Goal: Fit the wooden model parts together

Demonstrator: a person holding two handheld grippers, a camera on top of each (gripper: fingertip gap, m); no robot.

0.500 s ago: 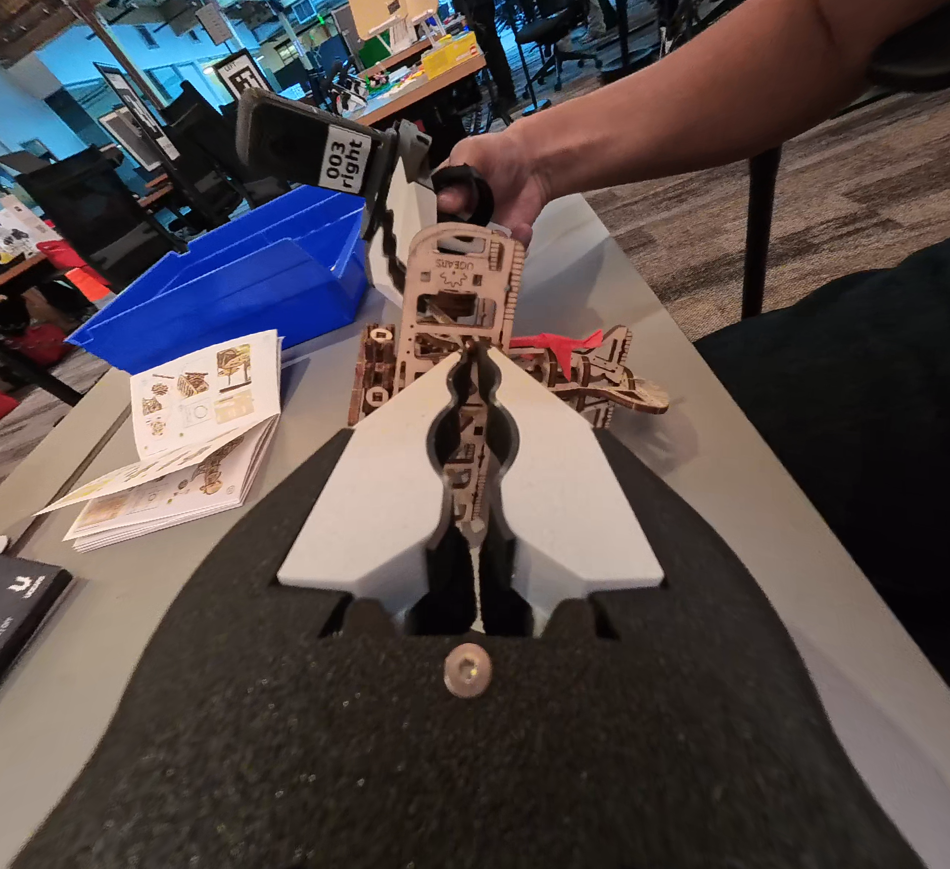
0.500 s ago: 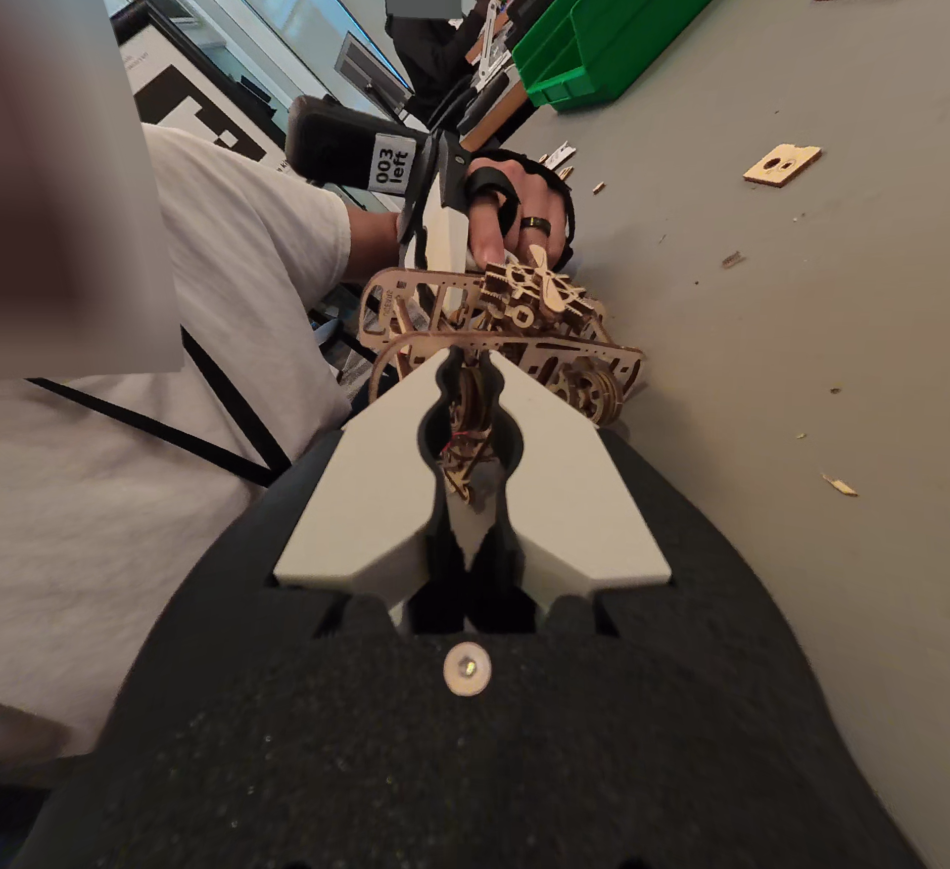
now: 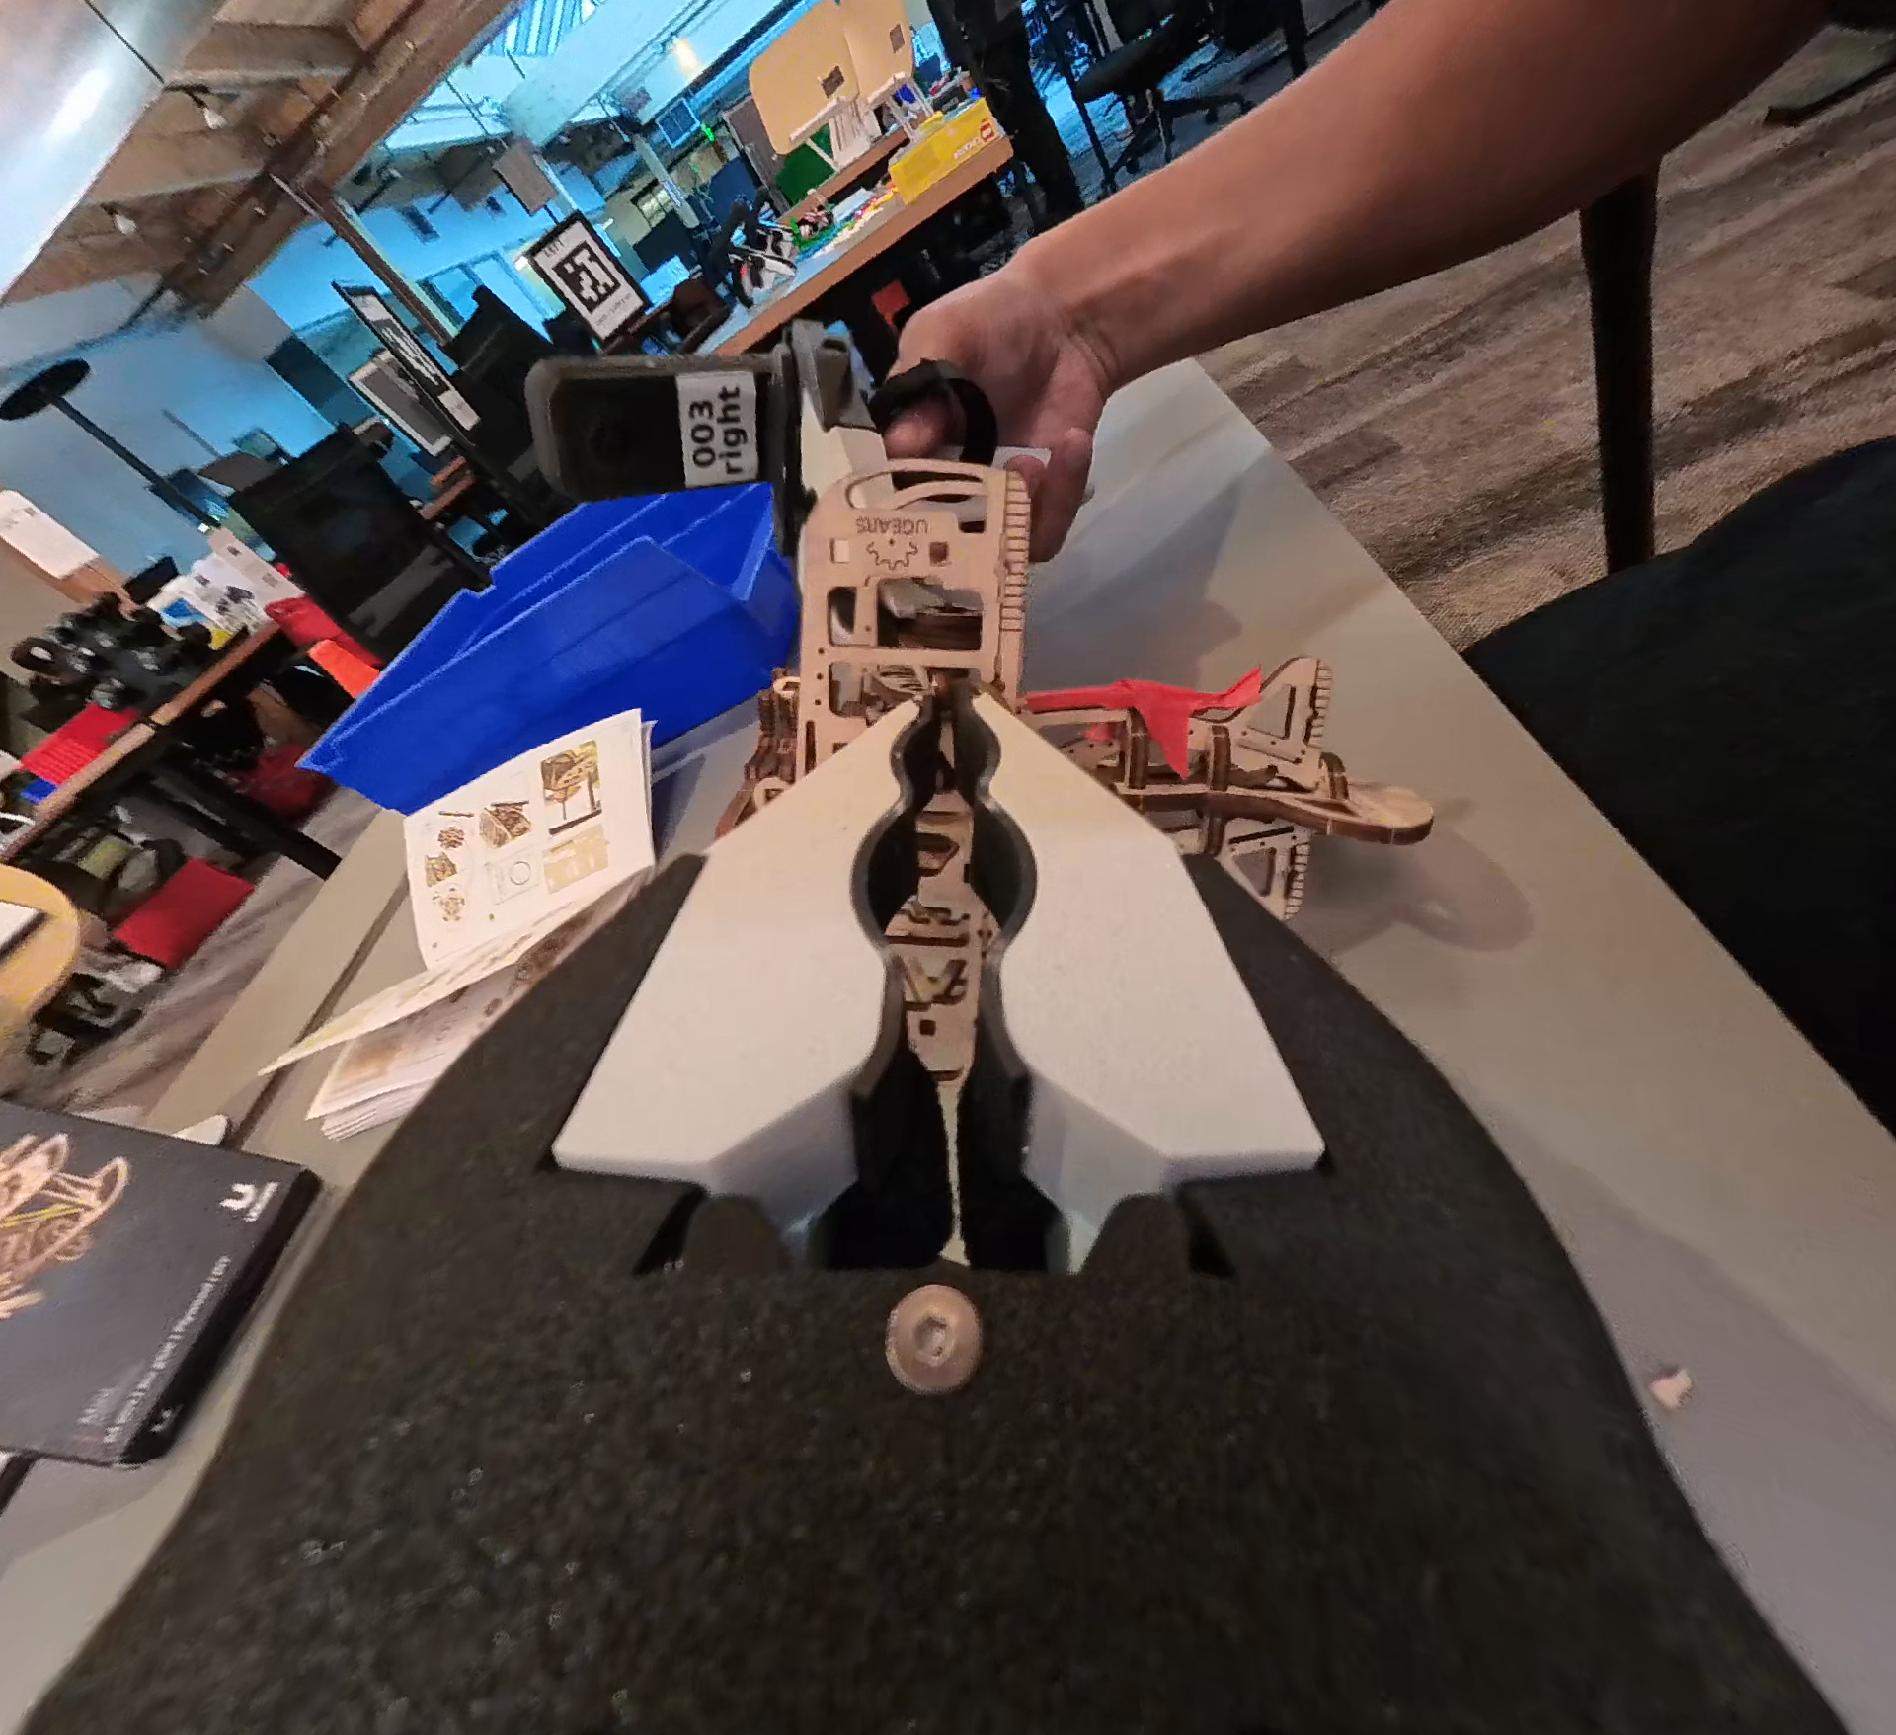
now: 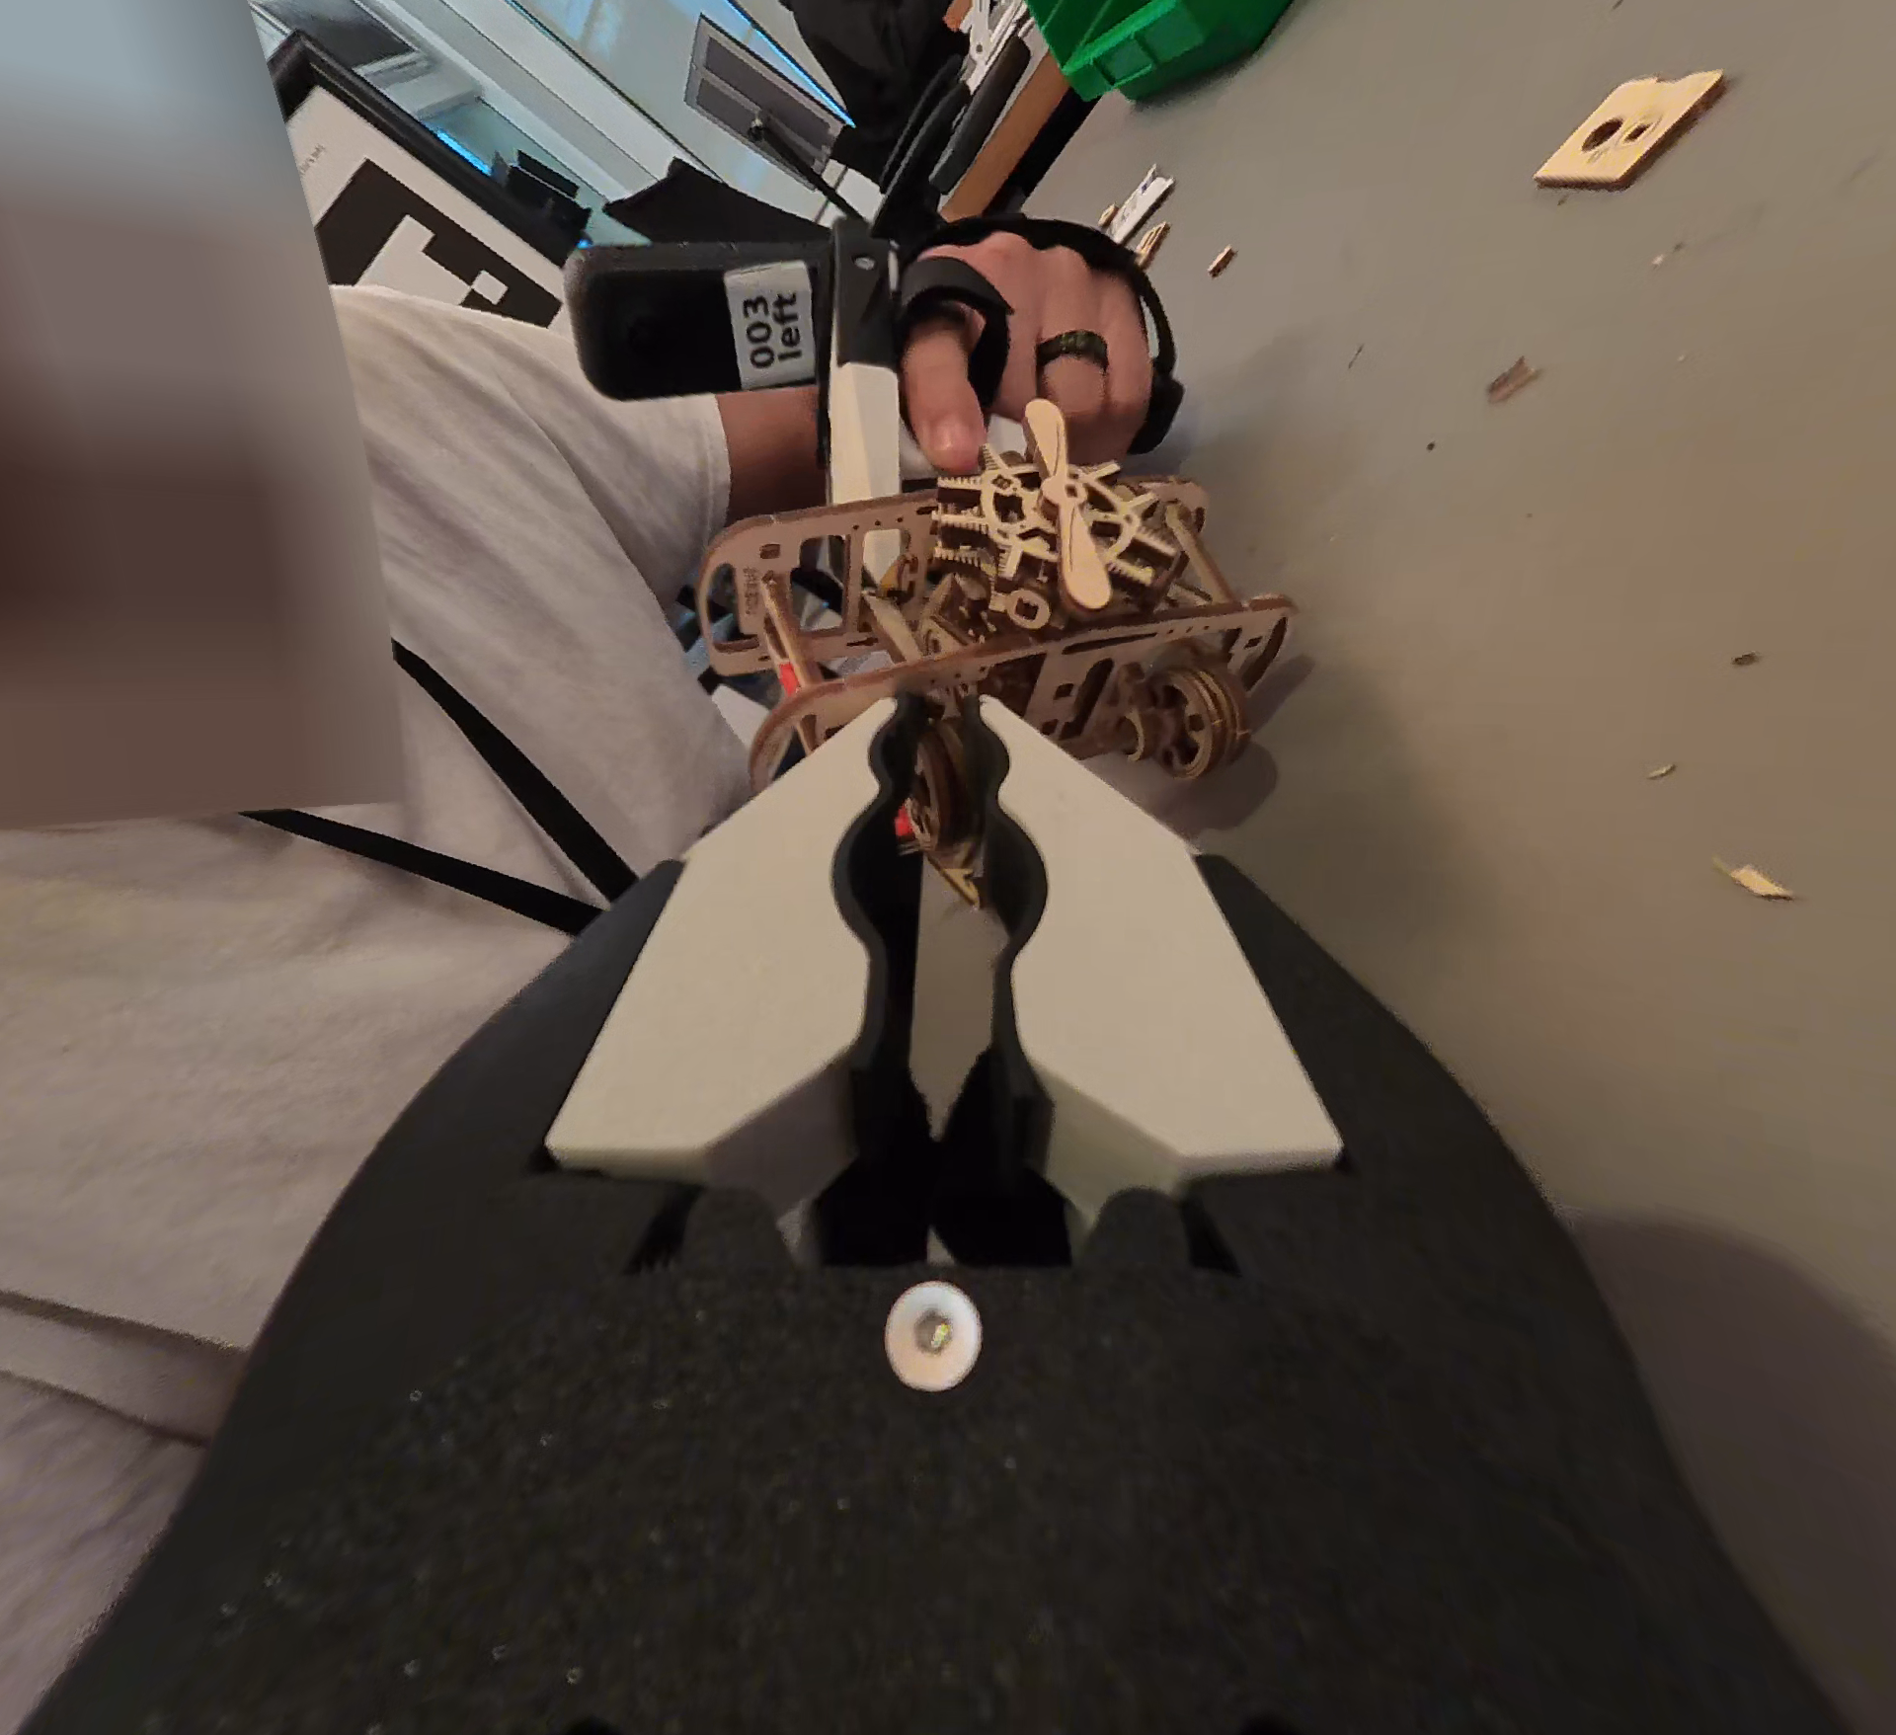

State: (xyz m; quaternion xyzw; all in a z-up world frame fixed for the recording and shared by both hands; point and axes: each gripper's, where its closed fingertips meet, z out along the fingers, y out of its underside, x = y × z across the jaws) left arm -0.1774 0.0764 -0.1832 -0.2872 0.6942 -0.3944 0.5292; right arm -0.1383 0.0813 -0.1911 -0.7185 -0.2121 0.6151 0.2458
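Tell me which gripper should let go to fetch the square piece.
Right, probably. The left gripper clamps the model deep between its fingers; the right gripper only nips it near the tips, and the square piece shows in its view.

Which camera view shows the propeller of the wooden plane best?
The right wrist view: the propeller faces the camera at the nose of the wooden plane, clear and unblocked. The left wrist view shows the plane from the other side, wing and tail only; the propeller is hidden there.
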